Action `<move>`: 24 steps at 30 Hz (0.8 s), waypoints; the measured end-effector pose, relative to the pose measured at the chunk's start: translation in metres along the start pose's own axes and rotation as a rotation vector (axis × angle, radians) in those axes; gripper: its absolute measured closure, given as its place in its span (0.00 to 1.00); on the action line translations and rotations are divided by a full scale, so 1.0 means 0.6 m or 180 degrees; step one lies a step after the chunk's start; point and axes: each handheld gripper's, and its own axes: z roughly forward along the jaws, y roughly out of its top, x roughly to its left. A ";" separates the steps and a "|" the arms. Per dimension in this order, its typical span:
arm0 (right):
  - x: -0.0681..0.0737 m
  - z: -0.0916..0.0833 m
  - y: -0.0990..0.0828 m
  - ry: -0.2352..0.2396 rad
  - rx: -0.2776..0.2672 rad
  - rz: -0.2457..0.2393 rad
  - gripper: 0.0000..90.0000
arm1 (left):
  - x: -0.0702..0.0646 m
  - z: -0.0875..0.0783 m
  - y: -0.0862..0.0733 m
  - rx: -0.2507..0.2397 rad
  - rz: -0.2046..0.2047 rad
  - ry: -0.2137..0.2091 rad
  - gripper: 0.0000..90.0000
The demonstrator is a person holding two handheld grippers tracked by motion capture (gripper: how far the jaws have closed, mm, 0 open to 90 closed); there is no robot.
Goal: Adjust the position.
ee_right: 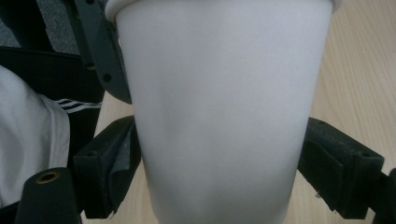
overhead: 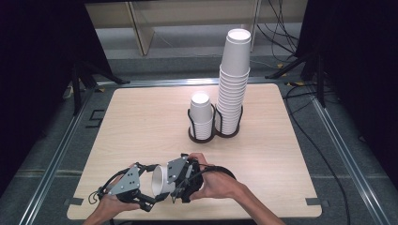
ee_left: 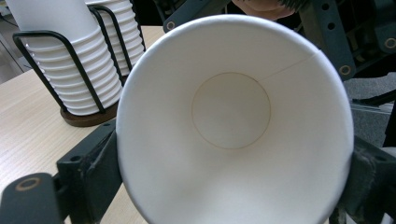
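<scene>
Paper cup (overhead: 161, 180) is lying on its side in the air, low over the near edge of the table (overhead: 141, 122), between the two grippers. The left gripper (overhead: 141, 194) has its jaws partly closed on the cup's wide rim, one jaw on each side, and it looks right into the open mouth. The right gripper (overhead: 180, 185) has the cup's body between its jaws; the pads sit tight against the sides, so it seems to grip too. Farther back stands a wire holder (overhead: 214, 132) with a short stack of cups (overhead: 202, 116) and a tall stack of cups (overhead: 233, 84). I think this one cup is already out of a stack. It looks like it is being passed from hand to hand, and it still has to go to its place.
</scene>
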 end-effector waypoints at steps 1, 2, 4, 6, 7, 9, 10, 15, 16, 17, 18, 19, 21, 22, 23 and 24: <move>-0.001 0.001 0.000 -0.0012 0.0002 -0.0011 0.20 | 0.000 0.001 0.000 -0.0018 -0.0005 -0.0003 0.11; 0.000 0.002 0.001 0.0015 -0.0005 -0.0001 0.20 | 0.000 0.000 0.000 -0.0019 -0.0001 -0.0007 0.11; 0.000 0.004 0.002 0.0037 -0.0012 -0.0018 0.20 | 0.000 0.000 0.000 -0.0011 0.0006 -0.0009 0.11; 0.001 0.006 0.004 0.0040 -0.0002 -0.0005 0.20 | 0.000 0.000 0.000 -0.0007 0.0010 -0.0010 0.11; 0.000 0.008 0.004 0.0020 0.0007 -0.0039 0.20 | 0.000 0.000 0.000 -0.0003 0.0011 -0.0016 0.11; 0.001 0.009 0.004 0.0069 -0.0002 -0.0014 0.21 | 0.000 -0.001 0.001 0.0031 0.0019 -0.0018 0.11; 0.001 0.009 0.004 0.0060 0.0013 -0.0021 0.21 | 0.000 0.000 0.001 0.0028 0.0016 -0.0019 0.11; -0.001 0.010 0.004 0.0056 -0.0012 -0.0073 0.22 | 0.000 0.000 0.001 -0.0002 0.0021 -0.0029 0.11; -0.002 0.010 0.004 0.0044 -0.0014 -0.0082 0.23 | 0.000 0.000 0.000 -0.0012 0.0022 -0.0033 0.11; -0.002 0.010 0.004 0.0050 -0.0020 -0.0081 0.23 | 0.000 0.000 0.000 -0.0015 0.0018 -0.0042 0.11; -0.001 0.010 0.004 0.0067 -0.0024 -0.0076 0.23 | 0.000 0.000 0.000 -0.0021 0.0017 -0.0052 0.11; -0.001 0.010 0.003 0.0055 -0.0014 -0.0075 0.23 | -0.001 0.001 0.000 -0.0021 0.0015 -0.0056 0.11; -0.002 0.011 0.002 0.0081 -0.0031 -0.0102 0.24 | 0.000 0.000 -0.001 0.0022 0.0014 -0.0059 0.11; -0.002 0.012 0.001 0.0064 -0.0027 -0.0114 0.24 | 0.001 0.002 -0.002 -0.0020 -0.0004 -0.0079 0.10; 0.000 0.013 0.000 0.0119 -0.0036 -0.0038 0.24 | 0.002 0.000 -0.003 0.0023 -0.0011 -0.0074 0.10; 0.000 0.013 -0.001 0.0133 -0.0054 -0.0040 0.24 | 0.002 0.001 -0.005 -0.0049 -0.0070 -0.0084 0.10</move>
